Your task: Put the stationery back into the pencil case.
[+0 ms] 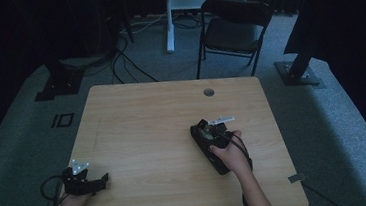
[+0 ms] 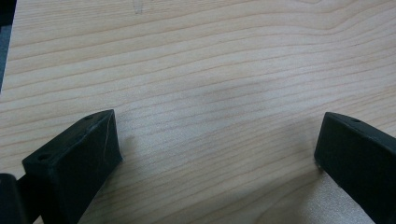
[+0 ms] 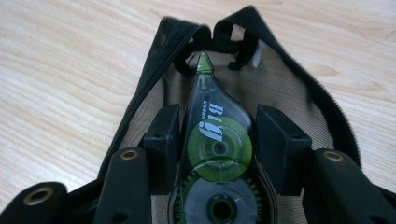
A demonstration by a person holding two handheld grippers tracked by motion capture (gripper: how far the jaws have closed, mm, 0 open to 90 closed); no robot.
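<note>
A clear correction tape dispenser (image 3: 217, 140) with green reels sits between the jaws of my right gripper (image 3: 217, 123), tip pointing away. Both pads press its sides, so the gripper is shut on it. The dispenser lies inside the open mouth of a black mesh zip pouch (image 3: 154, 60), which spreads around the jaws on the wooden table (image 1: 147, 116). In the high view my right gripper (image 1: 204, 128) is right of the table's centre, held by a hand. My left gripper (image 1: 102, 180) rests at the front left corner, and its jaws (image 2: 219, 135) stand wide open over bare wood.
A round cable hole (image 1: 208, 92) sits near the table's far edge. A black folding chair (image 1: 234, 28) and a white desk leg (image 1: 167, 19) stand beyond it. Cables (image 1: 117, 63) run across the grey carpet at the far left. A small grey tag (image 1: 296, 178) lies at the front right.
</note>
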